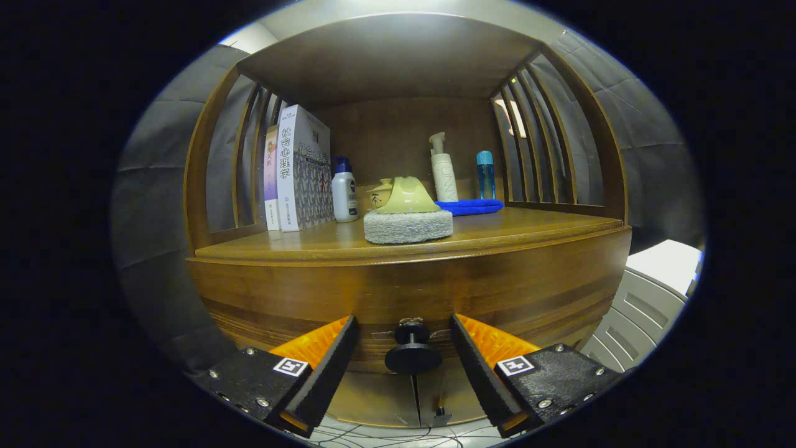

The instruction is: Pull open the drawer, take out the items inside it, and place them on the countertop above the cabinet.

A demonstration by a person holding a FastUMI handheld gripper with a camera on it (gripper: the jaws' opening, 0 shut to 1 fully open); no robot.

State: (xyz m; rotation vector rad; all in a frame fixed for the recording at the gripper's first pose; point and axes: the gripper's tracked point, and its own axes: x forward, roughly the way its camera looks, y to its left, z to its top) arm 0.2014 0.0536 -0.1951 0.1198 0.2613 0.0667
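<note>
Gripper view: your claw [404, 367] spread wide, fingers either side of drawer knob [413, 350], not touching it. Drawer [410, 292] shut, just below surface [497, 233]. Scrub sponge [408, 218] above knob; books [298, 168] left of sponge, bottles behind.

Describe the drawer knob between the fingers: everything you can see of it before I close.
The drawer knob is a dark, round pull: a wide disc at the front, a narrower neck and a smaller collar where it meets the wooden drawer front. It looks like matte metal or plastic. It sticks straight out, centred low on the closed drawer, below the countertop. The gripper is open, one finger on each side of the knob, and neither touches it.
</note>
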